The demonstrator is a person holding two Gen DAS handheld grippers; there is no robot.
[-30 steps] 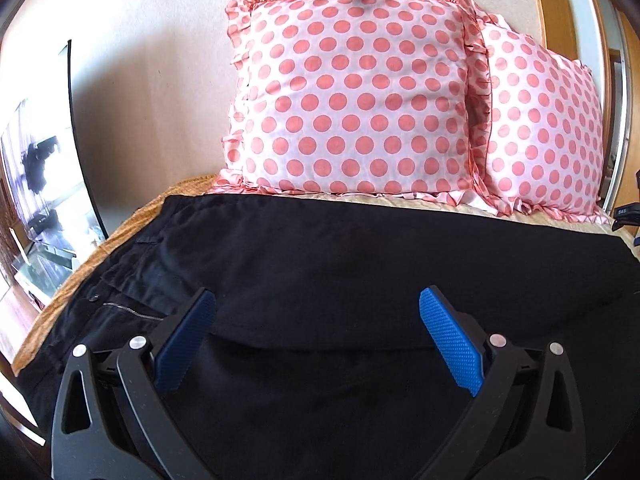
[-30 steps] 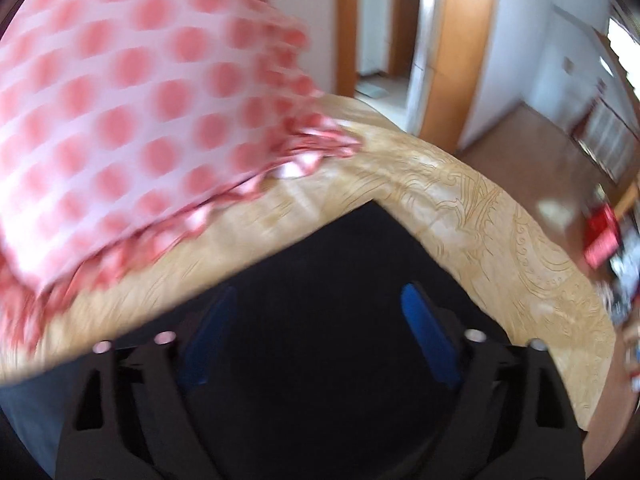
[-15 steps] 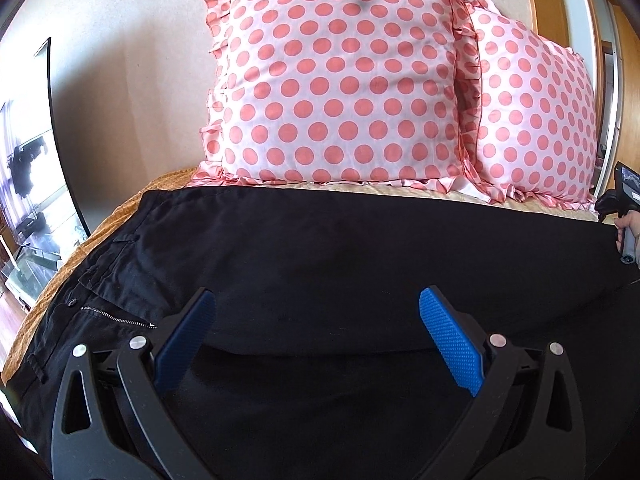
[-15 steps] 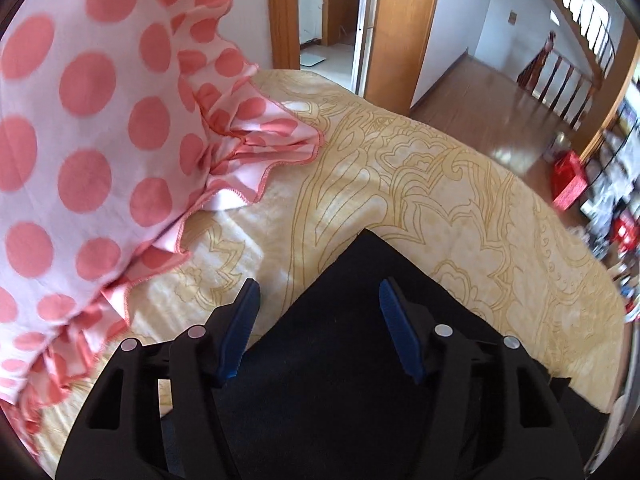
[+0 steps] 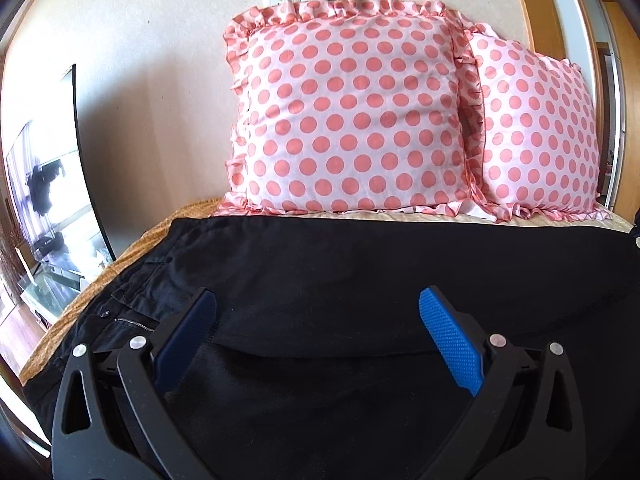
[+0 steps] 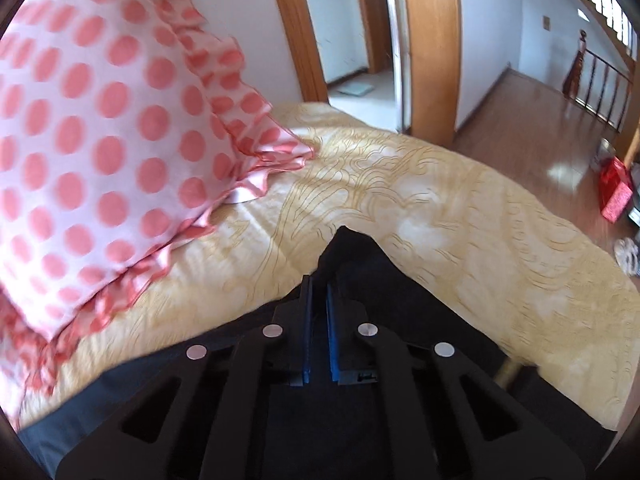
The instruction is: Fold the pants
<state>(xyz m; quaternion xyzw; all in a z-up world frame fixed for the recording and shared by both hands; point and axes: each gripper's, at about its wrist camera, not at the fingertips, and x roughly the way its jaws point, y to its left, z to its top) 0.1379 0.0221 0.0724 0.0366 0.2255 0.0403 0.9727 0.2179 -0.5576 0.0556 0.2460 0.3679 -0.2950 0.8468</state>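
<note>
Black pants (image 5: pixel 360 272) lie across the bed, folded lengthwise, with the waistband, button and zipper at the left. My left gripper (image 5: pixel 318 320) is open, its blue pads spread wide just above the pants' fold edge, holding nothing. In the right wrist view my right gripper (image 6: pixel 319 292) is shut on the pants' leg end (image 6: pixel 352 256), whose black corner pokes out past the fingertips and is raised off the yellow bedspread (image 6: pixel 440 216).
Two pink polka-dot pillows (image 5: pixel 352 112) lean on the wall behind the pants; one shows in the right wrist view (image 6: pixel 100 140). A mirror (image 5: pixel 44 192) stands left. An open doorway (image 6: pixel 352 28) and wooden floor lie beyond the bed's right edge.
My right gripper has shut on the pants' leg end, having been open half a second ago. My left gripper stays open and has moved back a little.
</note>
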